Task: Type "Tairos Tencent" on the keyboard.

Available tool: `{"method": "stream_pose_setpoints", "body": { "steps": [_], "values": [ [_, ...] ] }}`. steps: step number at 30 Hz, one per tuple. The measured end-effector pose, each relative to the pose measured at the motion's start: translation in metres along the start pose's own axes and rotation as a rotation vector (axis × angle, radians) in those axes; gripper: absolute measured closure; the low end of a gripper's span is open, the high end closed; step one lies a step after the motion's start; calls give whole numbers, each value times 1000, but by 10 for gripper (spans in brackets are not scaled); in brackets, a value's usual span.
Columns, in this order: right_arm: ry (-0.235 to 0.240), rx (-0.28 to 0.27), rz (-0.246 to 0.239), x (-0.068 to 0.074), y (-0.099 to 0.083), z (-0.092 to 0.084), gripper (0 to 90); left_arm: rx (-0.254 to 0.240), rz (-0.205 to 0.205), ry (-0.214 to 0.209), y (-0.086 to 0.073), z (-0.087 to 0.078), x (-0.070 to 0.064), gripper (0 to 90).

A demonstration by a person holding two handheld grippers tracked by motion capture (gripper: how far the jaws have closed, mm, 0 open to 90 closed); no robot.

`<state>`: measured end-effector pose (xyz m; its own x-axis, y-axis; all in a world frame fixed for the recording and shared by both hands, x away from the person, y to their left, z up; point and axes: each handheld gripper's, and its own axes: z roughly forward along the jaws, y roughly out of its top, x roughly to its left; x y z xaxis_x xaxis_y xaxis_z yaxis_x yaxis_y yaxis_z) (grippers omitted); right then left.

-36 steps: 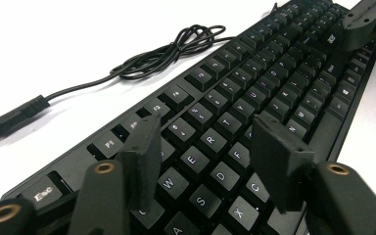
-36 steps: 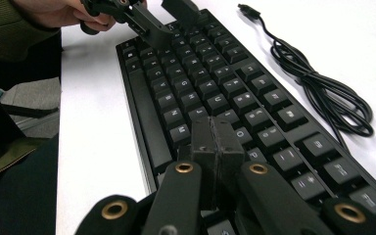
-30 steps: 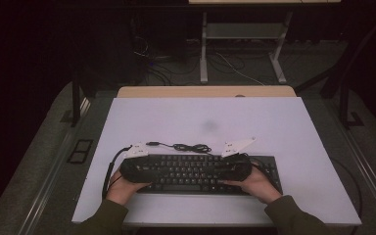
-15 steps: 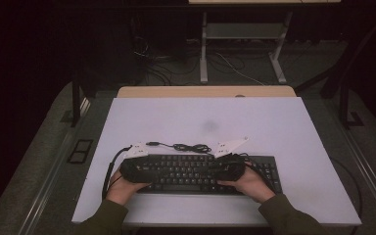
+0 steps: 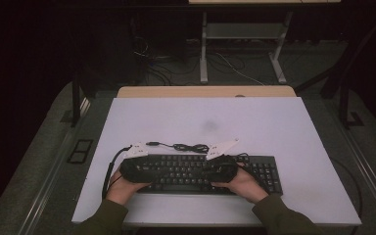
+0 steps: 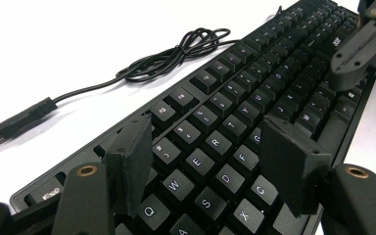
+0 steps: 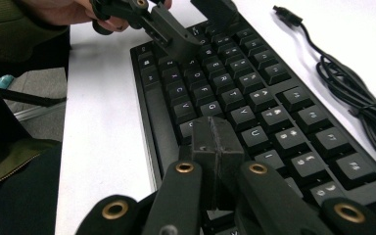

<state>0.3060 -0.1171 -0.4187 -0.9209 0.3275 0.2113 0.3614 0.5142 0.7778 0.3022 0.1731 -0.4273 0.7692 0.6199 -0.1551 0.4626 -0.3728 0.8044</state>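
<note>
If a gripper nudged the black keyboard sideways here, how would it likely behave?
The keyboard looks rigid and lies flat on the table, so it would probably slide as one piece, not tip or roll. Its loose cable looks floppy and would likely trail behind. Individual keys may dip under a pad.

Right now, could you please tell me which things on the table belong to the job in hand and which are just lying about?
In use:
keyboard
left gripper, jaws apart over the letter keys
right gripper, jaws shut above the keys

Lying about:
keyboard's cable, coiled on the table behind it, its USB plug unplugged
</note>
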Motion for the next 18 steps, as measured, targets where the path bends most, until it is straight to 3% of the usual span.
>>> {"method": "stream_pose_setpoints", "body": {
  "steps": [18],
  "values": [
    [3, 55, -11, 5, 2, 25, 891, -1, 6, -2, 0, 0, -1, 365]
  ]
}}
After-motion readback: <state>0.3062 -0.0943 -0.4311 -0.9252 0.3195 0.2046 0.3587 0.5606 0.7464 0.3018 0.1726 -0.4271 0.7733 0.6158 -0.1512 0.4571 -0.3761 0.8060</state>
